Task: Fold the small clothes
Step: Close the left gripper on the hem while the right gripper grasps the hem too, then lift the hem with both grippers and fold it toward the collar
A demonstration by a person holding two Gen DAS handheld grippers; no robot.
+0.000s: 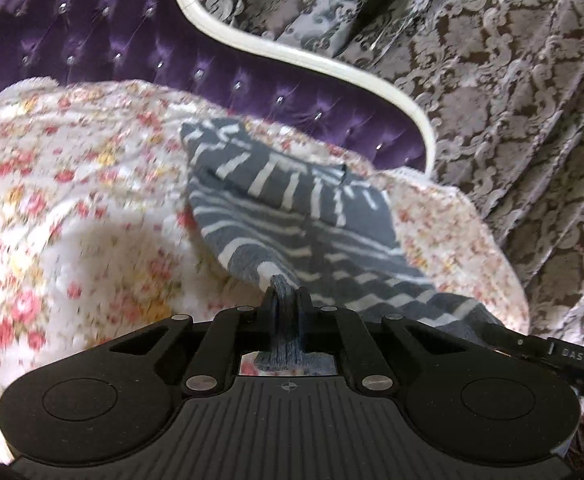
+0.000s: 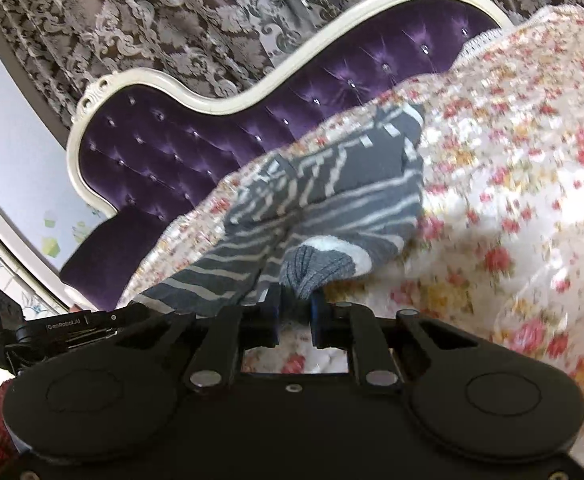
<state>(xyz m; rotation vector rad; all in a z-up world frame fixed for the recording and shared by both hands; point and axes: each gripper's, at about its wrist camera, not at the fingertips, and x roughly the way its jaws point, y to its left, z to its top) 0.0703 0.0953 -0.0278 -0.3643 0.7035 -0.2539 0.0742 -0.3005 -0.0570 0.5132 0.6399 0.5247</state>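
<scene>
A small grey garment with white stripes [image 1: 292,208] lies on a floral blanket [image 1: 72,184], partly folded, its far part doubled over. My left gripper [image 1: 286,294] is shut on its near grey ribbed hem, lifted slightly. In the right wrist view the same striped garment [image 2: 331,192] lies on the floral blanket [image 2: 511,184]. My right gripper [image 2: 295,304] is shut on a bunched grey ribbed edge with a white band. The other gripper's body shows at the lower left [image 2: 52,328].
A purple tufted headboard with a cream curved frame [image 1: 252,44] stands behind the blanket. Patterned brown and grey curtains [image 1: 511,80] hang behind it. The bed edge drops off at the right in the left wrist view. A pale wall [image 2: 8,152] is at left.
</scene>
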